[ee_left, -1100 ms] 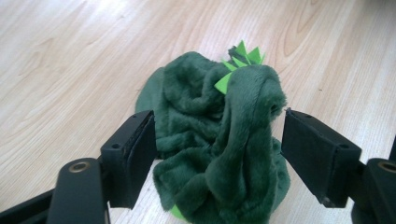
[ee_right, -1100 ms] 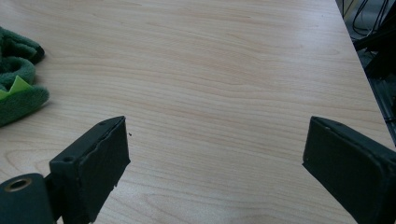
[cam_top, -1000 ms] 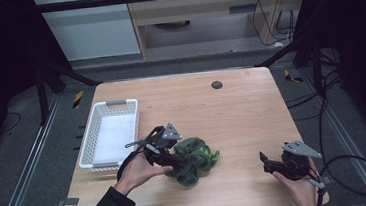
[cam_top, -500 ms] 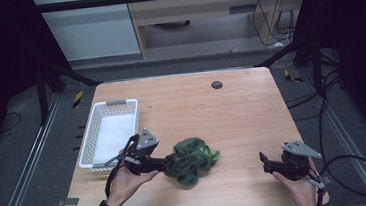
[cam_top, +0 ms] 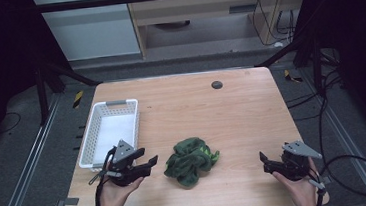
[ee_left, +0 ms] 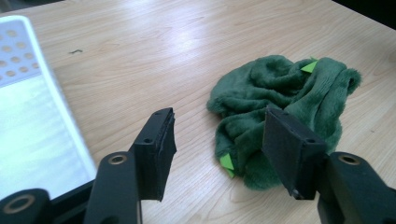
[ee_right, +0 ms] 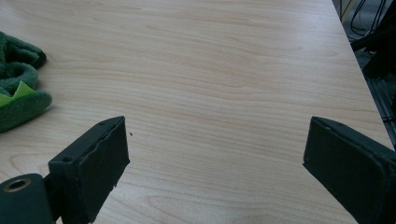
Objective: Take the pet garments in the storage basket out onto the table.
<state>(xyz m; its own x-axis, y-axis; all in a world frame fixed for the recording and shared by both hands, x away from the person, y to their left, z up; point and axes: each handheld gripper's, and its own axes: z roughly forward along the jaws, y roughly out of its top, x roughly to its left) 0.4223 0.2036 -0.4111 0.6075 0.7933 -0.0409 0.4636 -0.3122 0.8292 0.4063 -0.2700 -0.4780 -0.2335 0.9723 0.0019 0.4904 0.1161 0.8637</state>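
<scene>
A crumpled green plush cloth (cam_top: 191, 160) with small light-green tags lies on the wooden table (cam_top: 196, 107), near its front edge. My left gripper (cam_top: 152, 162) sits just left of the cloth, open, with nothing between its jaws; in the left gripper view (ee_left: 217, 149) the cloth (ee_left: 285, 102) lies just beyond the jaws. My right gripper (cam_top: 263, 159) rests at the front right, open wide and empty, well apart from the cloth. The right gripper view (ee_right: 215, 158) has bare wood between the jaws and the cloth's edge (ee_right: 18, 98) at far left.
A white perforated basket (cam_top: 109, 132) stands at the table's left side, its rim close behind my left gripper (ee_left: 37, 116). A small dark round mark (cam_top: 216, 84) sits near the table's far edge. Black cables trail off the right of the table.
My left gripper has let go of the green cloth and drawn back to the left, now open. The cloth lies still on the table. The right gripper has not moved.
</scene>
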